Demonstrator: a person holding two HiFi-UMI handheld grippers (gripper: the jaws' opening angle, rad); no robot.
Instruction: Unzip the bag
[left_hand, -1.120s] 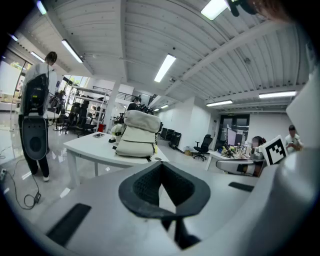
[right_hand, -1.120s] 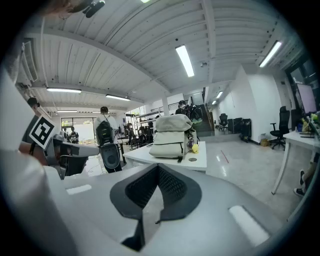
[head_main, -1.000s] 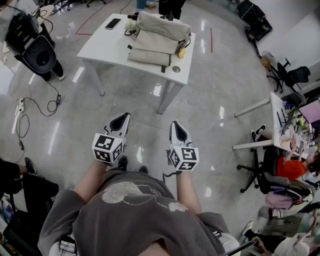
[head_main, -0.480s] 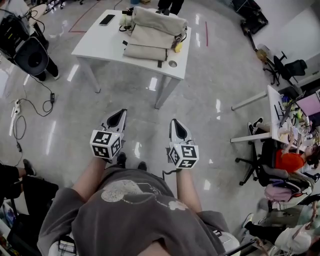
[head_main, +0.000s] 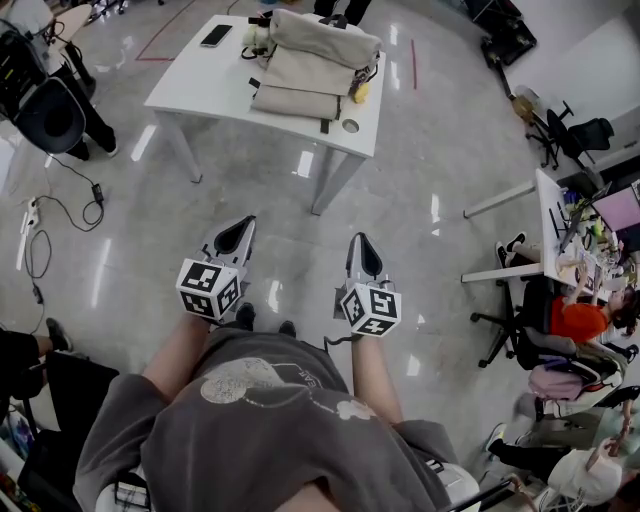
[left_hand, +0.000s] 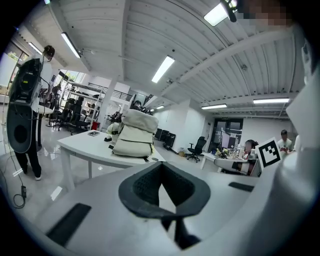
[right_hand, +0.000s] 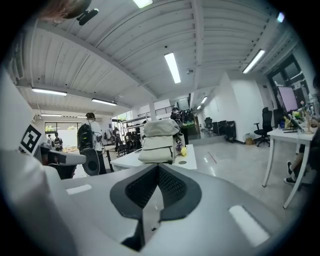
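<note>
Top centre in head view, we see the bag (head_main: 315, 60) on the table (head_main: 195, 88); only gripper views show left gripper (left_hand: 161, 169) and right gripper (right_hand: 158, 171) pressed together, empty.

Glossy grey floor (head_main: 430, 150); white table (head_main: 190, 85); office chairs (head_main: 590, 140) right; ceiling strip lights (right_hand: 172, 67).

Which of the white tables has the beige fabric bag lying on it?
The white rectangular table standing alone on the open floor ahead; the beige fabric bag lies on it. The white desk at the right edge holds a screen instead.
</note>
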